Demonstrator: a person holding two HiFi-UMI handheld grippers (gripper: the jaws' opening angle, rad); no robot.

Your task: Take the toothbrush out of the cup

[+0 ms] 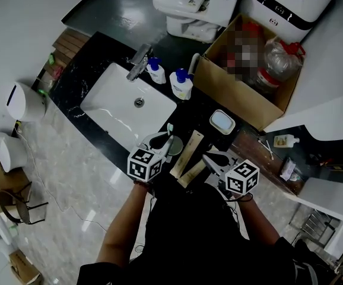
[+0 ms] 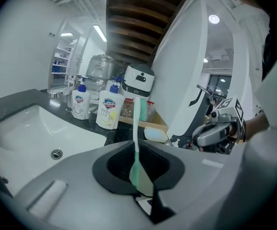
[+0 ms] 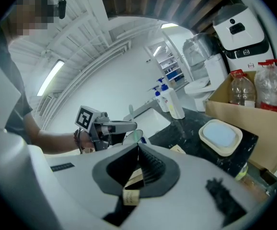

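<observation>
While the toothbrush [image 2: 136, 128] stands upright in the cup [image 1: 174, 146] on the surface [image 1: 202, 108] beside the sink [image 1: 127, 100], the left hand-held gripper [image 2: 137, 162] pinches its handle; the right hand-held gripper [image 3: 138, 150] is closed.

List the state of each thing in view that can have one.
Green-and-white plastic toothbrush, upright in the cup, gripped.
Pale round cup, upright, toothbrush inside.
Left gripper, fingers shut on the toothbrush.
Right gripper, fingers' state unclear.
Chrome faucet, no water running.
Brown cardboard box, open on top.
</observation>
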